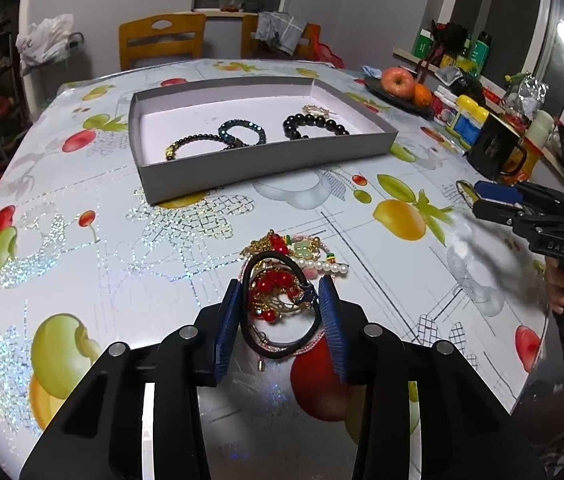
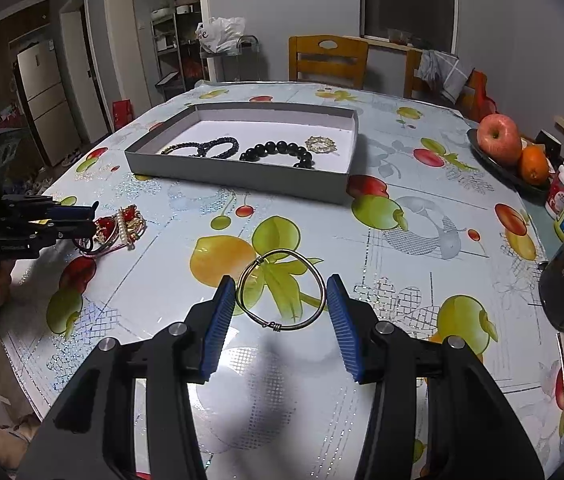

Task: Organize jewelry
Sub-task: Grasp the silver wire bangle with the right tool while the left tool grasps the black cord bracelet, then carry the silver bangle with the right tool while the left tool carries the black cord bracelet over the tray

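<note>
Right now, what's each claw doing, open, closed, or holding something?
Left claw: pads on either side of the black hair tie, on the jewelry pile; grip cannot be told.
Right claw: holding the wire bangle.

Black hair tie [image 1: 277, 308] between left gripper [image 1: 282, 300] fingers [image 1: 227, 320], seemingly pinched.

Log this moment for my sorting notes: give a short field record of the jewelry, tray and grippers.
tray: grey box lid, open, on the fruit-print table
in tray: three beaded bracelets, one gold piece
left gripper: closed on black hair tie over tangled jewelry pile
right gripper: holding silver wire bangle
still to sort: pile, bangle
</note>
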A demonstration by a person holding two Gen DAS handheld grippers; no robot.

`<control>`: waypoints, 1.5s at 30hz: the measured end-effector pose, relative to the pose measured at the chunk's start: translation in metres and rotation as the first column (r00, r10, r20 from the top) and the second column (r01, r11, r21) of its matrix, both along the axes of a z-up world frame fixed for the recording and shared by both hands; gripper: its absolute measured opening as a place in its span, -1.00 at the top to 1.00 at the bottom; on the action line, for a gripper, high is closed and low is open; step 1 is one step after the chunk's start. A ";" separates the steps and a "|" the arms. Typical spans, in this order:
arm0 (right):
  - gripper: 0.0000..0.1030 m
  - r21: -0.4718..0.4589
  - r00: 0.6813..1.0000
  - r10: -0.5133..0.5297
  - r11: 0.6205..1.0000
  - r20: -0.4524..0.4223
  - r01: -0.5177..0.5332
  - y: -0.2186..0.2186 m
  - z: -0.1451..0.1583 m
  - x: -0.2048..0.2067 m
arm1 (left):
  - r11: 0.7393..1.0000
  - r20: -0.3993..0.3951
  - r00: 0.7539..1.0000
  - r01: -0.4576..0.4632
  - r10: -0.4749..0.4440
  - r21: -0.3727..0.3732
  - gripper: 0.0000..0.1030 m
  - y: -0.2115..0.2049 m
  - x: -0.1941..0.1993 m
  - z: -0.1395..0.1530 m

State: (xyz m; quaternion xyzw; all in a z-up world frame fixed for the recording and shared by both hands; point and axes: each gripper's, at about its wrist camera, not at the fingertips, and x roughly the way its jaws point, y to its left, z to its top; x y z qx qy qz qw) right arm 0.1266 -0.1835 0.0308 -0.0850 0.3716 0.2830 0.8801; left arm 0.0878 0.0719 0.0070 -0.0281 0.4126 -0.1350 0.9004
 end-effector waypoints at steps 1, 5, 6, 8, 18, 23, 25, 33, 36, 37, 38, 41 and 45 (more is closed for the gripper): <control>0.08 0.000 1.000 0.003 1.000 0.002 -0.003 0.001 0.001 -0.001 | 1.000 0.004 1.000 -0.001 0.001 -0.001 0.20 0.001 -0.002 0.002; 0.08 -0.001 1.000 0.010 1.000 0.011 -0.010 0.004 0.005 -0.001 | 1.000 0.022 1.000 -0.004 0.004 0.003 0.20 0.001 -0.006 0.008; 0.09 0.000 1.000 0.011 1.000 0.014 -0.011 0.005 0.007 -0.001 | 1.000 0.028 1.000 -0.005 0.005 0.006 0.21 0.001 -0.007 0.011; 0.09 0.003 1.000 0.015 1.000 0.021 -0.015 0.007 0.011 -0.001 | 1.000 0.036 0.999 -0.005 0.004 0.009 0.38 0.001 -0.007 0.015; 0.09 0.013 0.999 0.029 0.999 0.032 -0.030 0.017 0.017 0.000 | 1.000 0.054 0.998 -0.026 0.027 -0.011 0.71 0.010 -0.009 0.019; 0.09 0.012 0.999 0.036 0.999 0.037 -0.037 0.020 0.020 0.000 | 0.999 0.081 0.996 -0.038 0.038 -0.001 0.71 0.013 -0.011 0.030; 0.08 0.012 0.998 0.041 0.999 0.041 -0.041 0.022 0.022 0.002 | 0.999 0.096 0.995 -0.041 0.041 0.005 0.71 0.014 -0.011 0.038; 0.09 0.033 0.997 0.056 0.998 0.061 -0.058 0.031 0.037 0.016 | 0.999 0.130 0.991 -0.041 0.038 0.022 0.71 0.015 0.001 0.060; 0.09 0.044 0.996 0.057 0.997 0.063 -0.060 0.035 0.043 0.025 | 0.999 0.135 0.990 -0.037 0.034 0.023 0.71 0.015 0.008 0.065; 0.09 0.048 0.996 0.059 0.997 0.062 -0.062 0.037 0.045 0.030 | 0.999 0.136 0.990 -0.037 0.034 0.026 0.71 0.015 0.012 0.066; 0.09 0.048 0.996 0.060 0.997 0.063 -0.063 0.038 0.046 0.033 | 0.999 0.136 0.990 -0.037 0.033 0.027 0.71 0.015 0.016 0.068; 0.09 0.041 0.995 0.069 0.997 0.068 -0.071 0.046 0.052 0.047 | 0.999 0.144 0.989 -0.034 0.027 0.042 0.70 0.014 0.027 0.075; 0.09 0.044 0.995 0.080 0.996 0.066 -0.083 0.053 0.061 0.070 | 0.998 0.158 0.987 -0.026 0.016 0.061 0.70 0.012 0.043 0.082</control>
